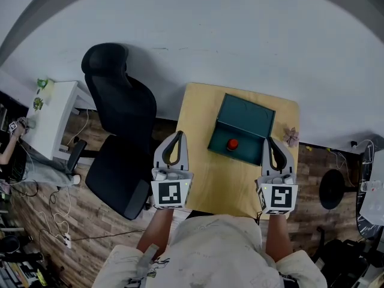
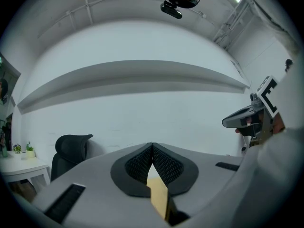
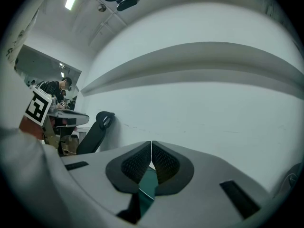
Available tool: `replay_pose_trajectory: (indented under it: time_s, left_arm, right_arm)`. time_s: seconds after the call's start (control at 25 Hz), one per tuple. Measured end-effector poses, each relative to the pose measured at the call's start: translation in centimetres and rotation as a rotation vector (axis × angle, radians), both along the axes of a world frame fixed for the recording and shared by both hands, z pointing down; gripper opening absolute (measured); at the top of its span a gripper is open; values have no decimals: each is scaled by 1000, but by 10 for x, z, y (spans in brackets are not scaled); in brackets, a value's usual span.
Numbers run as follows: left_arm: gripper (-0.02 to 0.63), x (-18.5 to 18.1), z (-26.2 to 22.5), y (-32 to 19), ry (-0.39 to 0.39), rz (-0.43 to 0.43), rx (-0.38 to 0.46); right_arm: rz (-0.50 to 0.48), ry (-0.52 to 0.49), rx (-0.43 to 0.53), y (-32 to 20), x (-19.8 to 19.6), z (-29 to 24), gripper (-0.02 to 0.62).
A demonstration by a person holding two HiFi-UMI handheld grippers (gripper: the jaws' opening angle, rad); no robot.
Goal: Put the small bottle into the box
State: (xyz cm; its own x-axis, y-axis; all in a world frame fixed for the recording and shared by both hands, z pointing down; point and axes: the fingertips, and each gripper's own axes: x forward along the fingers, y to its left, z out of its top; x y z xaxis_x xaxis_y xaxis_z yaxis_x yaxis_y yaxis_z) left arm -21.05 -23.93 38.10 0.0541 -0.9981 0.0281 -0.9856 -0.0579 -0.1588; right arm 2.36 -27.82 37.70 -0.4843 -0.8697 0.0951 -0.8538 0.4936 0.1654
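The left gripper (image 1: 177, 135) and right gripper (image 1: 269, 140) are both pressed together, empty. The small red-topped bottle (image 1: 232, 144) apparently stands upright inside the open dark teal box (image 1: 246, 116) on the yellow wooden tabletop (image 1: 198, 107), at nine o'clock from the nearer right gripper.

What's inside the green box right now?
One small red item on the floor of the green box, too small to identify. The right gripper covers the box's right-hand corner.
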Motion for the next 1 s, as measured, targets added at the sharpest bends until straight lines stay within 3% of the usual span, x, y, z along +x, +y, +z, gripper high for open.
replay_pose_trajectory:
  time_s: [0.52, 1.0]
  left_arm:
    - [8, 10, 2, -6, -26, 42, -12]
    - [8, 11, 7, -9, -2, 44, -19]
  right_arm:
    - [-4, 7, -9, -5, -4, 4, 18]
    - [7, 13, -23, -8, -3, 10, 18]
